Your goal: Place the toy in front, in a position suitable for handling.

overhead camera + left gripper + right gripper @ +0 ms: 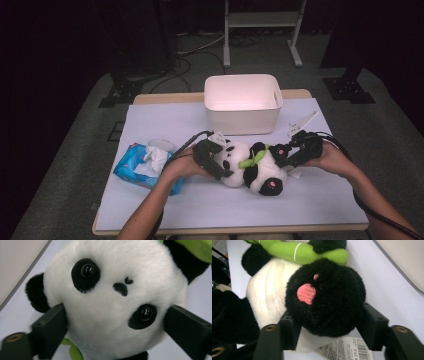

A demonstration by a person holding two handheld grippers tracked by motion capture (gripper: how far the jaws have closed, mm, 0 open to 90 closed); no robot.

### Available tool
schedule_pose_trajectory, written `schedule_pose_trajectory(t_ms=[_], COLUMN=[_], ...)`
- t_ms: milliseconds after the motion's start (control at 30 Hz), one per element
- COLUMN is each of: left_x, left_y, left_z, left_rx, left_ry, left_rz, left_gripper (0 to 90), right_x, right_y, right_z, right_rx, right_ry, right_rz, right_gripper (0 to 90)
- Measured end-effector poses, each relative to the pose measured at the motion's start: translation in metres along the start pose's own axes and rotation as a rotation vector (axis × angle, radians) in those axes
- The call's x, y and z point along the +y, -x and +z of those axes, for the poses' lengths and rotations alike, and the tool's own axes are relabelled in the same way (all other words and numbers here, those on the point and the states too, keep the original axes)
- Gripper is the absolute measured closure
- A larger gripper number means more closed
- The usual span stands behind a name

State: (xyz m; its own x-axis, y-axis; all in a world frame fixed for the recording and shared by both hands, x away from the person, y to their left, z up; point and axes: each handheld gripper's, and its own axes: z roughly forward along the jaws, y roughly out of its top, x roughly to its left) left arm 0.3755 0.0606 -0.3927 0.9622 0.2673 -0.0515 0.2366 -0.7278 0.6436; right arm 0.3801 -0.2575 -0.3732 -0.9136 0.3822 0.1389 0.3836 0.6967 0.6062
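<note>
Your left gripper (214, 159) clamped the panda's head (112, 300), right gripper (292, 151) its foot (324, 300); you next needed to lift it into the bin (243, 120).

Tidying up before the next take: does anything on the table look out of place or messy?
The panda lies on its side, price tag still attached. A tissue sticks crumpled out of the blue pack. The bin stands straight.

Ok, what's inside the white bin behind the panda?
The white bin looks bare inside in the high view: pale floor and far wall, nothing lying there. Its near wall hides the front strip of the floor, so that part cannot be checked. The plush panda lies on the table before it.
</note>
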Motion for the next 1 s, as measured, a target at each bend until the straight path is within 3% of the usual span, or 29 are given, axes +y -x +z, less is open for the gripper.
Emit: schedule_pose_trajectory(t_ms=[200,333,533,633,733,800,867,1000], left_x=[0.001,-0.001,-0.006,-0.008,-0.013,-0.013,-0.012,-0.013], left_y=[0.01,0.018,0.034,0.04,0.044,0.042,0.042,0.04], left_z=[-0.009,-0.012,-0.018,-0.026,-0.024,-0.023,-0.019,-0.019], left_rx=[0.019,0.007,0.005,-0.003,0.01,0.009,0.029,0.032], left_ry=[-0.013,-0.014,-0.03,-0.023,-0.043,-0.03,-0.033,-0.018], left_rz=[0.018,-0.001,0.009,0.004,0.027,0.016,0.027,0.015], left_gripper=[21.6,22.5,23.8,29.5,28.5,26.7,22.9,19.5], right_x=[0.002,0.005,0.007,0.007,0.006,0.004,0.0,-0.001], right_y=[-0.002,-0.004,-0.009,-0.013,-0.014,-0.014,-0.008,-0.007], right_z=[-0.005,-0.012,-0.014,-0.014,-0.013,-0.005,-0.001,-0.002], right_rx=[0.023,0.055,0.089,0.091,0.127,0.089,0.081,0.043], right_ry=[0.051,0.079,0.065,0.068,0.07,0.025,0.037,0.033], right_rz=[-0.014,-0.02,-0.037,-0.041,-0.039,-0.057,-0.021,-0.012], right_gripper=[47.3,48.3,48.5,48.5,48.7,48.3,46.4,41.2])
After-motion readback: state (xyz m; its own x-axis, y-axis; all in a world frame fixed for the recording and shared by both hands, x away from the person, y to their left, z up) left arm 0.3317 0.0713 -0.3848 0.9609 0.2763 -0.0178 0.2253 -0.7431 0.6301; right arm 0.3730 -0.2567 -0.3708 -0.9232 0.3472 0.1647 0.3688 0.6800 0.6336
